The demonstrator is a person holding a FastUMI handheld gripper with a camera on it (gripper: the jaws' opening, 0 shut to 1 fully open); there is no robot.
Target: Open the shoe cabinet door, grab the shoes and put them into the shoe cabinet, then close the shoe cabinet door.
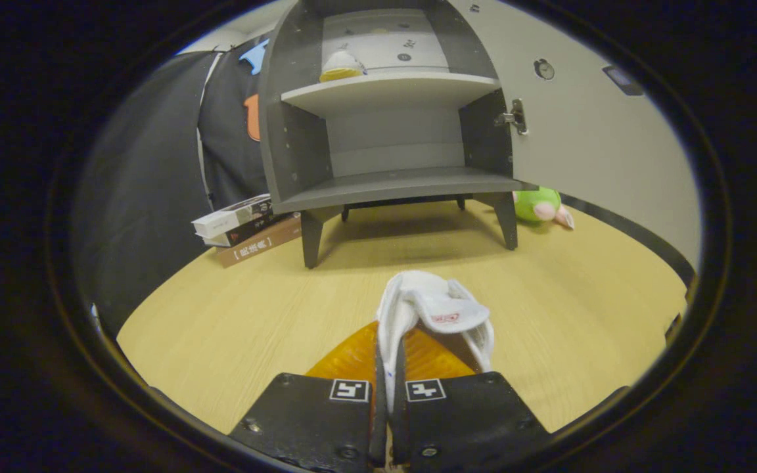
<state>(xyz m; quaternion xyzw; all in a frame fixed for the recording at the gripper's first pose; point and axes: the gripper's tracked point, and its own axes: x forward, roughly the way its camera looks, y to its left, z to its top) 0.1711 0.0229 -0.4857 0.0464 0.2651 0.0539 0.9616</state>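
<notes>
halfway there: door [589,125] open, one shoe [342,66] on the upper shelf

tool [388,384] pinches the second shoe [434,312] over the tabletop [234,309], short of the cabinet [388,131]; placing it and closing remain.

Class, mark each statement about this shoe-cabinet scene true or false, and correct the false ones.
1. The grey shoe cabinet has its door open. True.
2. The gripper is shut on a white shoe with an orange sole. True.
3. The upper shelf holds nothing. False: another white shoe sits there.
4. The green plush toy lies on the stack of books. False: it lies on the wooden table, on the cabinet's other side.
</notes>
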